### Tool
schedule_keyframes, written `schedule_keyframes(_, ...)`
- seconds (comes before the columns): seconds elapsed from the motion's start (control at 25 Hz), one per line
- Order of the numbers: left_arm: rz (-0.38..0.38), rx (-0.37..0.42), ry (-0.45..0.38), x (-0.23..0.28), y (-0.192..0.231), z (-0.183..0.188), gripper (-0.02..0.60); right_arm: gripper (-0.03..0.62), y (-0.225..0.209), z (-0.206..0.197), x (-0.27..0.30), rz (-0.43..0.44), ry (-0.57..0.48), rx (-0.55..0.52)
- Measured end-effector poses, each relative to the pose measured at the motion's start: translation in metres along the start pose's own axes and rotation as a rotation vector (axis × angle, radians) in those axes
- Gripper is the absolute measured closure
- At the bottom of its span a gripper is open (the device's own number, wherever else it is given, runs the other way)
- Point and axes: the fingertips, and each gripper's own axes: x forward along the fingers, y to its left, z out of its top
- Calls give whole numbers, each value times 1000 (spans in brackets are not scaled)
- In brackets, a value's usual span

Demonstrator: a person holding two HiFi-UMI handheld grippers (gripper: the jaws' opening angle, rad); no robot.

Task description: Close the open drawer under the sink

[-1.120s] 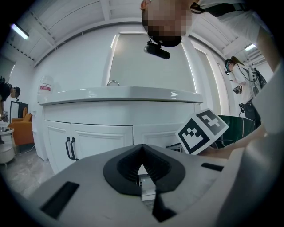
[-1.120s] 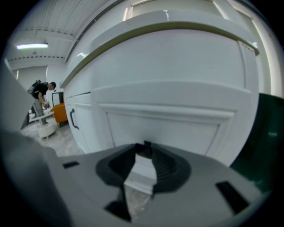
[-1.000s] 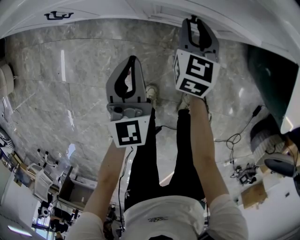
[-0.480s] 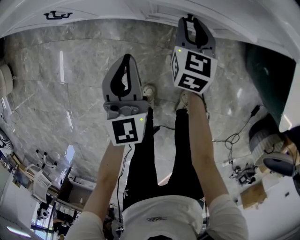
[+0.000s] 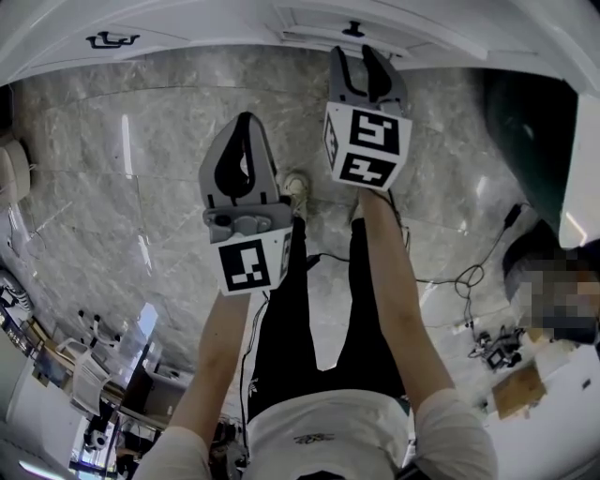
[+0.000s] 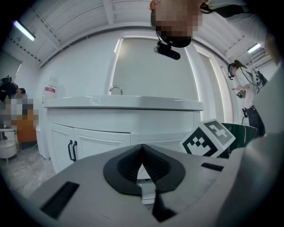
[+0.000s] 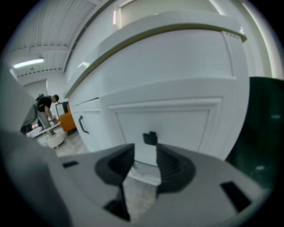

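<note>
The white drawer front [image 7: 164, 119] under the sink carries a small black knob [image 7: 150, 138]; in the head view the knob [image 5: 353, 28] sits at the top edge, and the drawer stands slightly out from the cabinet. My right gripper [image 5: 361, 58] points at that knob from just short of it. Its jaws are opening, and nothing is between the right gripper's tips [image 7: 145, 155]; the knob shows just beyond the gap. My left gripper [image 5: 244, 120] hangs lower left, away from the cabinet, tips together and empty. In its own view the left gripper [image 6: 142, 150] faces the sink cabinet [image 6: 124, 119].
A dark green bin [image 5: 530, 150] stands right of the drawer. Cables [image 5: 469, 277] trail over the marble floor [image 5: 112, 187] at the right. The cabinet doors to the left bear black handles [image 5: 105, 39]. A faucet [image 6: 115, 90] rises above the counter. The person's feet are below the grippers.
The right gripper has shifted left toward the drawer knob and its jaws have spread wider. The left gripper has stayed about where it was, still shut.
</note>
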Motion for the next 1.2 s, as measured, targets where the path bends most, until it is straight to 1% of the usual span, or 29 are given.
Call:
schedule_keyframes(0.12, 2, 18, -22, -3, -1, 13, 561, 441, 4, 11, -19, 21, -26, 29)
schedule_keyframes(0.24, 9, 30, -61, -9, -1, 38, 561, 446, 10, 33, -44, 70, -40, 62)
schedule_keyframes(0.28, 8, 36, -78, -11, -2, 51, 561, 459, 11, 42, -54, 76, -48, 62)
schedule_keyframes(0.36, -2, 52, -113, -17, -8, 80, 561, 478, 9, 67, -79, 61, -80, 57)
schedule_keyframes(0.44, -5, 63, -142, -26, -17, 112, 561, 526, 7, 100, -110, 46, -127, 74)
schedule_keyframes(0.52, 7, 29, -154, -40, -32, 145, 561, 539, 8, 135, -149, 57, -178, 86)
schedule_keyframes(0.6, 18, 8, -179, -50, -46, 183, 561, 544, 7, 174, -186, 59, -251, 48)
schedule_keyframes(0.68, 29, 15, -234, -50, -53, 227, 561, 553, 6, 219, -213, 54, -330, -17)
schedule_keyframes(0.76, 38, 20, -271, -57, -60, 269, 561, 556, 6, 255, -242, 59, -377, -45)
schedule_keyframes(0.92, 49, 28, -257, -91, -73, 334, 561, 562, 16, 300, -315, 56, -420, -29)
schedule_keyframes(0.96, 58, 27, -266, -97, -75, 350, 561, 563, 17, 312, -330, 59, -439, -33)
schedule_keyframes(1.08, 73, 14, -340, -111, -88, 392, 561, 565, 18, 346, -368, 94, -499, -78)
schedule_keyframes(1.2, 87, 10, -393, -131, -112, 414, 561, 565, 15, 355, -405, 134, -540, -140)
